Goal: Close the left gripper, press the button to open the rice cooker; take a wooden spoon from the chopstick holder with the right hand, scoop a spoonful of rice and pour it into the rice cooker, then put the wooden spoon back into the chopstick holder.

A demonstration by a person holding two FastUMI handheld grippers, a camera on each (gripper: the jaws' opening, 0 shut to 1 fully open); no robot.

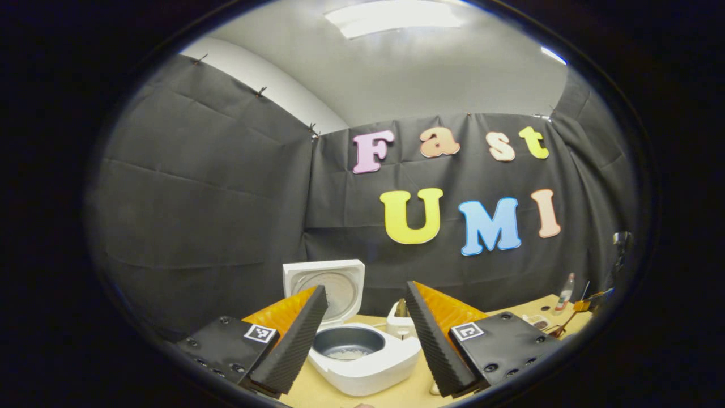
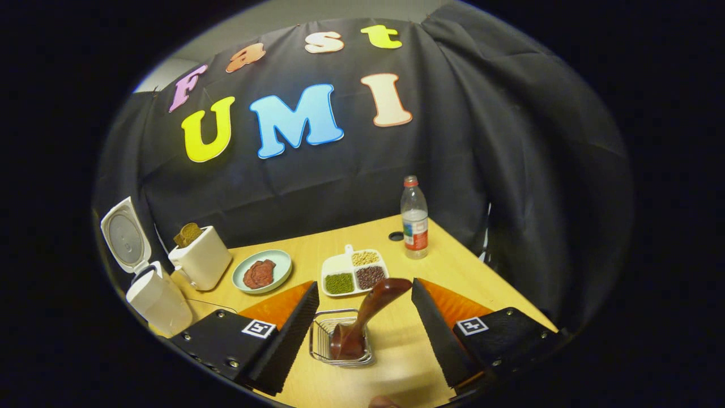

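Our right gripper (image 2: 362,326) is spread over the wire chopstick holder (image 2: 340,337), where the wooden spoon (image 2: 371,311) leans untouched. We hold the left gripper (image 1: 365,334) spread before the open rice cooker (image 1: 362,351).

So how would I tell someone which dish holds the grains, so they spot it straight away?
Start at the wooden table and find the clear water bottle near its far corner. Just in front of the bottle, to its left, lies the white divided dish with three compartments of green, dark and pale grains. The round plate further left is undivided and pale green and holds something reddish brown.
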